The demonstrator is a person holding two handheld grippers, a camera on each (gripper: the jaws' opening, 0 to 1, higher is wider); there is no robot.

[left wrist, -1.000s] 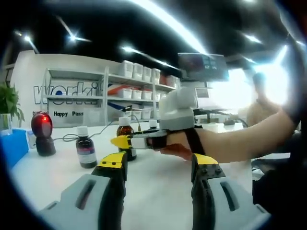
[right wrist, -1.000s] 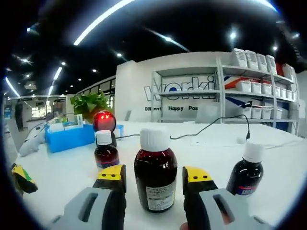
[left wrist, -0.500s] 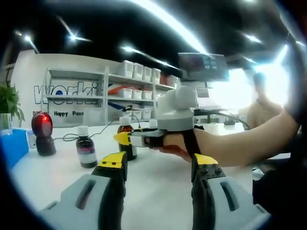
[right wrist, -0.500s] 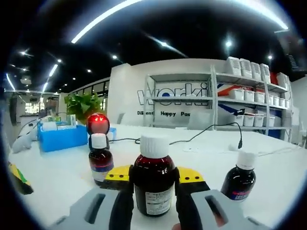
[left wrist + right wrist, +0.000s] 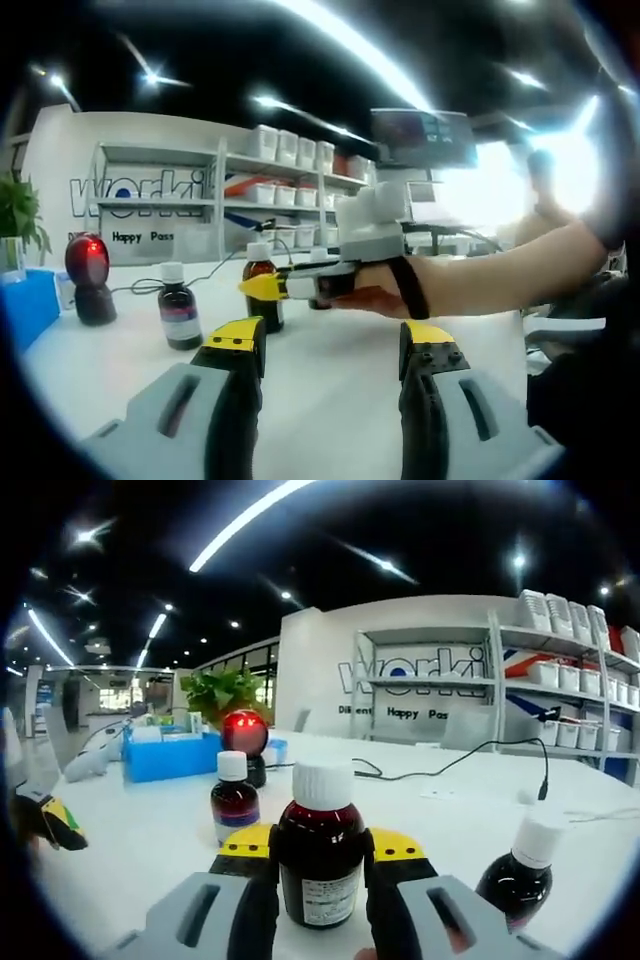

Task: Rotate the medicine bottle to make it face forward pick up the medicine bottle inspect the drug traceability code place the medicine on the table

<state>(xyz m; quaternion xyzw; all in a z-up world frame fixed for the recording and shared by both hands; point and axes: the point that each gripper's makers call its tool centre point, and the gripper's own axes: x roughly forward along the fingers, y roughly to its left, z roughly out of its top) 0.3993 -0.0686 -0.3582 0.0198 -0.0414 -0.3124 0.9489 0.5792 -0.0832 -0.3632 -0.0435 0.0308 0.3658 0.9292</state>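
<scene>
Right gripper view: the right gripper (image 5: pixel 319 852), two grey moulded jaws with yellow-and-black tips, is clamped on the medicine bottle (image 5: pixel 320 865), a cylindrical dark amber bottle of glossy glass or plastic holding red-brown liquid, capped by a ribbed white screw lid and bearing a pale printed label low on its front. The bottle stands upright between the jaws, over the smooth white table (image 5: pixel 420 800); whether its base touches the surface cannot be told. A smaller bottle (image 5: pixel 234 801) of the same shape, with a blue-and-red label band, stands behind and to the left, and a third bottle (image 5: pixel 522 870), white-capped and tilted by the lens, stands near the right. Beyond the smaller bottle sit a rounded dark scanner (image 5: pixel 245 735) with a glowing red face and a blue rectangular bin (image 5: pixel 165 757); a thin black cable (image 5: pixel 470 760) curves across the tabletop. Left gripper view: the left gripper (image 5: pixel 330 345), of the same grey-and-yellow build, hovers over the table with its jaws spread apart and nothing between them. Ahead of it, the right gripper, strapped to a hand (image 5: pixel 375 298), meets the medicine bottle among the standing bottles. White shelving (image 5: pixel 200 185) with rows of white boxes lines the rear wall.
</scene>
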